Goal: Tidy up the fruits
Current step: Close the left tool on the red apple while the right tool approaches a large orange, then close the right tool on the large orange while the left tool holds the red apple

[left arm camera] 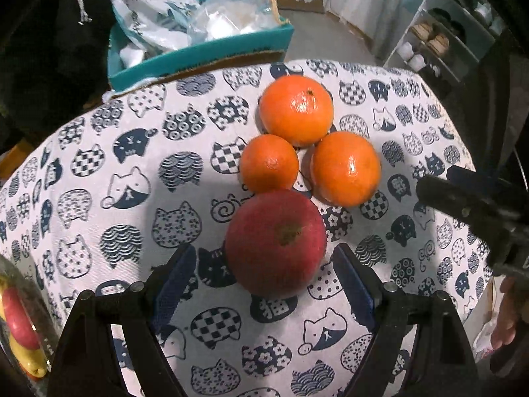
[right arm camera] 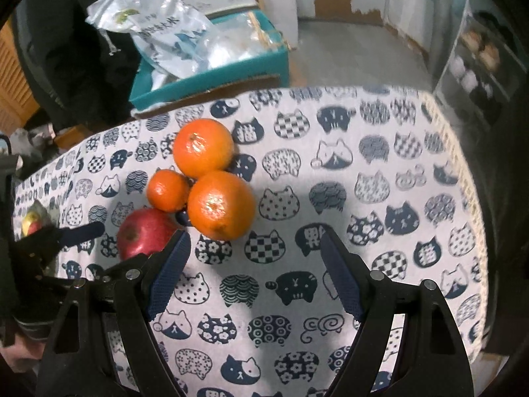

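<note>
While the left tongs (left arm camera: 264, 264) point steeply down, jaws wide and empty, the apple (left arm camera: 276, 243) sits between their tips, untouched; three oranges (left arm camera: 296, 109) cluster just beyond it on the cloth (left arm camera: 132, 172). Firm, round and smooth, it may roll: grip across its widest girth. From the right wrist, the right tongs (right arm camera: 254, 258) hang open and empty, tilted down, nearest orange (right arm camera: 221, 205) just ahead-left, apple beside the left finger (right arm camera: 172, 264).

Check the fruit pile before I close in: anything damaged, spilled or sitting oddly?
Nothing stands out. The red apple and three oranges, large, small and right-hand, sit clustered and intact on the cat-print cloth. The left gripper is open around the apple without touching it; the right gripper is open and empty.
</note>
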`<state>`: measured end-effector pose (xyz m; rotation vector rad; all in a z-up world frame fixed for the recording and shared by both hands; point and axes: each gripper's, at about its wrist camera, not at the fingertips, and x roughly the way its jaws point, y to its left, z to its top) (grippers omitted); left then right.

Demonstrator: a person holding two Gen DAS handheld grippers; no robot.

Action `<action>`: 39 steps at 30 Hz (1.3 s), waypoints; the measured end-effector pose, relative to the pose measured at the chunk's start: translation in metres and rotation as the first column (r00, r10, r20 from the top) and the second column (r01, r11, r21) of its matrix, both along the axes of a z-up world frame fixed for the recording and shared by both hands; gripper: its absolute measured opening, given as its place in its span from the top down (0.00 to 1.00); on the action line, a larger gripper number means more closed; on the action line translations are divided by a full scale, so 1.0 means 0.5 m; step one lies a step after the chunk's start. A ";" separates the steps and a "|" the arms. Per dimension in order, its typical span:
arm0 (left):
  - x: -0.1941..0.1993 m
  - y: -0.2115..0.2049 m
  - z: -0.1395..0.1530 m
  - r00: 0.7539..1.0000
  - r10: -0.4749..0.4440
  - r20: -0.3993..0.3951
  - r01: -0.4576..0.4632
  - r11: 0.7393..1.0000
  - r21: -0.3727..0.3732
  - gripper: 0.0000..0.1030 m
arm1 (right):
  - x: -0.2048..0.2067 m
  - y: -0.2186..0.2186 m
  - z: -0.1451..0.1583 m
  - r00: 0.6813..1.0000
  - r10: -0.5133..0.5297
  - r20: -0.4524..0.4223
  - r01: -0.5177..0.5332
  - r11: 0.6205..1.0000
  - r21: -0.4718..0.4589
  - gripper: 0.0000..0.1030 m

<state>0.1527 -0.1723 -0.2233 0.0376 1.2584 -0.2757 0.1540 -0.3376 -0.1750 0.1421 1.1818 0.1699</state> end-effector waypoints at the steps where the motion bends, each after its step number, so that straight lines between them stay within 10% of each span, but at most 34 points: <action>1: 0.001 -0.003 -0.007 1.000 -0.005 -0.005 0.005 1.000 0.006 0.17 | 0.001 -0.006 -0.003 1.000 -0.008 -0.004 0.008 1.000 0.009 0.22; 39: -0.032 0.117 -0.002 0.999 0.049 -0.002 -0.049 0.998 -0.046 0.30 | 0.099 0.130 -0.118 0.981 0.165 -0.103 -0.172 0.983 -0.063 0.23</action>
